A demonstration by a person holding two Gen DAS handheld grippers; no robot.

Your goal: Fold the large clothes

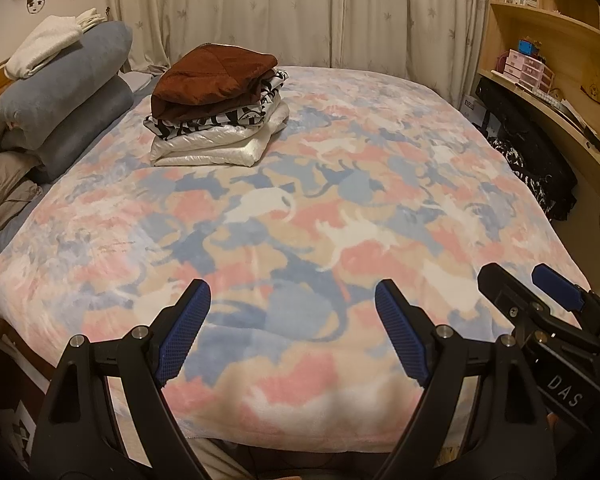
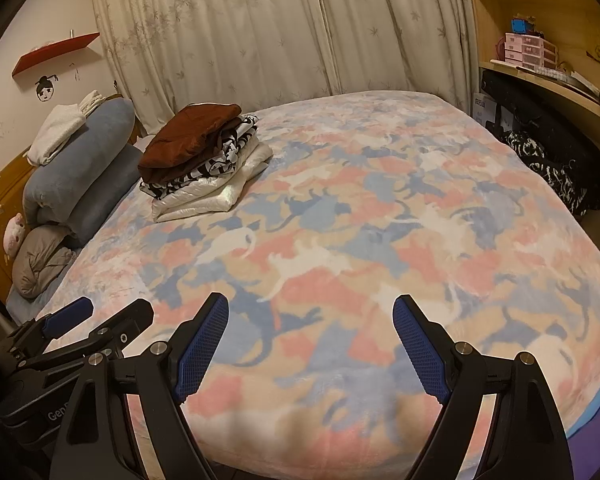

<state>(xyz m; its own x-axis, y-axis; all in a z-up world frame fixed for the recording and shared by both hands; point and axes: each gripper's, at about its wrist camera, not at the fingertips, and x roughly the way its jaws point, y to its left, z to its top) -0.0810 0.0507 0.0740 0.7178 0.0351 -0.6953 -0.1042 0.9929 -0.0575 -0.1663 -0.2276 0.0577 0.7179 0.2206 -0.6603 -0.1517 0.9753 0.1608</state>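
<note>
A stack of folded clothes (image 1: 216, 108) sits at the far left of the bed: a brown garment (image 1: 212, 76) on top, a black-and-white one under it, white ones at the bottom. It also shows in the right wrist view (image 2: 204, 160). My left gripper (image 1: 292, 312) is open and empty above the near edge of the bed. My right gripper (image 2: 310, 328) is open and empty beside it, and shows in the left wrist view (image 1: 540, 292). The left gripper shows in the right wrist view (image 2: 100, 316).
The bed carries a pink, blue and white cat-print blanket (image 1: 320, 220). Rolled blue bedding (image 1: 60, 96) and a grey pillow (image 1: 4, 192) lie at the headboard on the left. A dark garment (image 1: 540, 176) hangs by the wooden desk and shelves (image 1: 540, 40) on the right. Curtains (image 1: 300, 12) hang behind.
</note>
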